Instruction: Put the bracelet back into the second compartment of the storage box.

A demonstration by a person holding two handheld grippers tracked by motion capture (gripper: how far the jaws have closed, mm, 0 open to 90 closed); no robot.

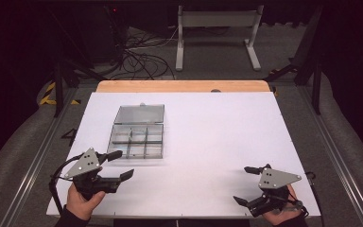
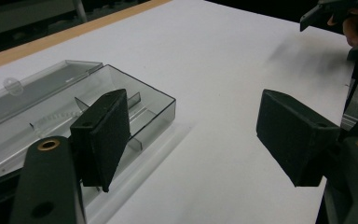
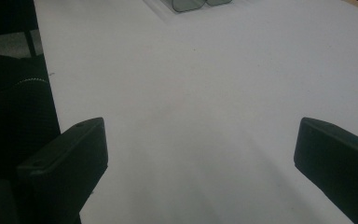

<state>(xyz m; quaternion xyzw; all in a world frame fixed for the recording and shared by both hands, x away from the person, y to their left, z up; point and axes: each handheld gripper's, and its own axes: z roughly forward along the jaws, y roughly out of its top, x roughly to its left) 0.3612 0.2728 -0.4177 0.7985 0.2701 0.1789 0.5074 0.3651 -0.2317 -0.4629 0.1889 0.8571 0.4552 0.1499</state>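
- The box point(image 1: 137, 136) is a clear plastic organiser with dividers. It lies on the left half of the desk point(image 1: 208, 142), towards the far side, with its lid point(image 1: 139, 114) swung fully open and lying flat behind the tray.
- In the high view and the left gripper view we see no contents in the compartments; the dividers point(image 2: 81, 103) stand in place.
- We judge the work to be at an early stage: the box is open, but nothing is being held, and neither tool touches it.
- What remains, as far as we can judge, is any handling of the box itself, such as closing the lid or moving the tray. We cannot tell which is intended.
- The left tool point(image 1: 118, 164) hovers just beside the near left corner of the box, released, with its jaws spread wide and nothing between them. In the left gripper view one jaw overlaps the near wall of the box, but they are apart.
- The right tool point(image 1: 246, 185) is well apart from the box, near the front right corner of the desk. It is also released, its jaws wide over bare desk surface.
- Writing: we find no brand, label or readable text on the box, the tools or the desk. A dark mark on the floor left of the desk resembles a "4" point(image 1: 70, 136).
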